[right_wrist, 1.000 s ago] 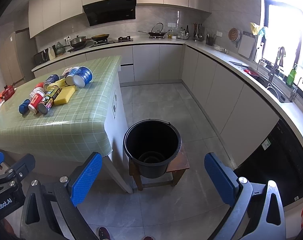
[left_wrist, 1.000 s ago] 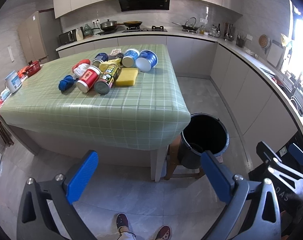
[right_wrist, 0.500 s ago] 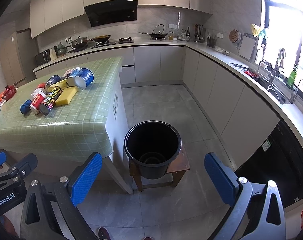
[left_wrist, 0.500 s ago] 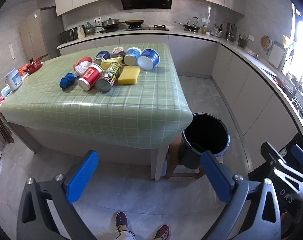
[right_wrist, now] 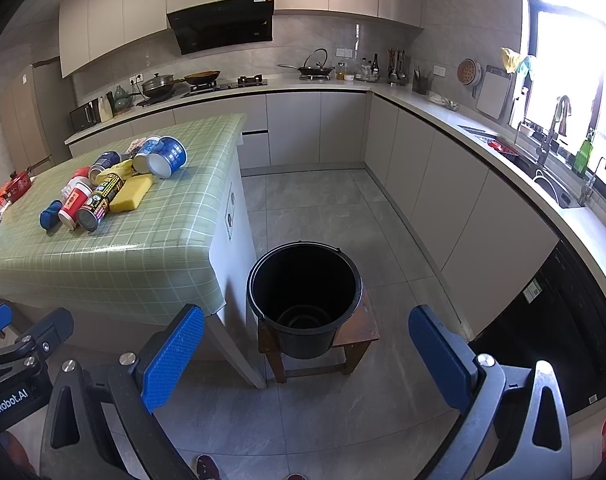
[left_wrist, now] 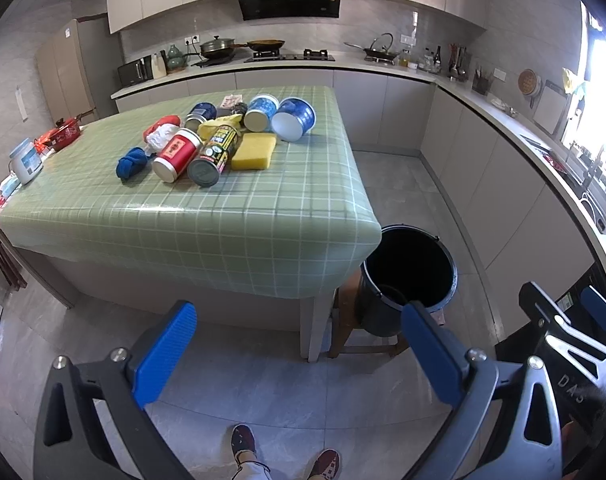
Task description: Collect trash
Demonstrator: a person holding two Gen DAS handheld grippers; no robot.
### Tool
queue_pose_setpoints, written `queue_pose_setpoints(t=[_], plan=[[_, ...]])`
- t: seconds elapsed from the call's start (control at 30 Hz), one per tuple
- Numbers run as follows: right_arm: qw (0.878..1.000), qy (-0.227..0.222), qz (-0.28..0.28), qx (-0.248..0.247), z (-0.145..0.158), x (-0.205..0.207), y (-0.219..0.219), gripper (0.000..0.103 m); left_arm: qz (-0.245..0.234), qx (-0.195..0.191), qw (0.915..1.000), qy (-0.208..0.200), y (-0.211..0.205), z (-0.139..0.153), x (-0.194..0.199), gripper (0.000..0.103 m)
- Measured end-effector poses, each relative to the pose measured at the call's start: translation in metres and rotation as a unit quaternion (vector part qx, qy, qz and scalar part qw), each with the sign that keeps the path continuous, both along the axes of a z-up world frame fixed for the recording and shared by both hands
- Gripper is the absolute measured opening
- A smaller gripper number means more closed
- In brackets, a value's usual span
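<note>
A cluster of trash lies on the bench [left_wrist: 223, 216], which is draped in a glossy green checked cloth: a red cylindrical can with a silver end [left_wrist: 176, 155], a dark printed can on its side [left_wrist: 215, 155], a yellow rectangular sponge [left_wrist: 254, 151], a knotted blue cloth [left_wrist: 131, 163], and two blue-and-white paper cups tipped over [left_wrist: 281, 117]. Beside the bench's corner, a round black plastic bucket [right_wrist: 304, 299] stands on a low wooden stool [right_wrist: 357, 340] over grey floor tiles. The left gripper [left_wrist: 299, 342] and right gripper [right_wrist: 307, 344] hover near the floor, well apart from the trash, jaws spread wide and holding nothing; their pads are ribbed blue.
</note>
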State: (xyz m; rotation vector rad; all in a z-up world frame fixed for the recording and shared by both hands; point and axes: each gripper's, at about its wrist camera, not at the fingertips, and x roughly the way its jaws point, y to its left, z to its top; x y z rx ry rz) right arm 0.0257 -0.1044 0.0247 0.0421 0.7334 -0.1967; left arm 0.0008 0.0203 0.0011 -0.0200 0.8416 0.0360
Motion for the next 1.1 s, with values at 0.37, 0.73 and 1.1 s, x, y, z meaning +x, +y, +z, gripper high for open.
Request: queue_pose_setpoints(t=[0.37,0.73,1.1], plan=[[1.0,0.001,0.001,0.0,-0.0004,0.0007,0.0004,0.103,0.0,0.0,1.0,0.002,0.0,0.0003,0.0003,0.103],[1.0,0.002,-0.001,0.003,-0.003,0.0027,0.0017,0.103,-0.001,0.0,1.0,0.001,-0.0003,0.0003,0.0011,0.103],[1.0,0.004,0.001,0.005,-0.0042,0.0041,0.0021,0.103,0.0,-0.001,1.0,0.002,0.0001,0.0007,0.0012,0.103]])
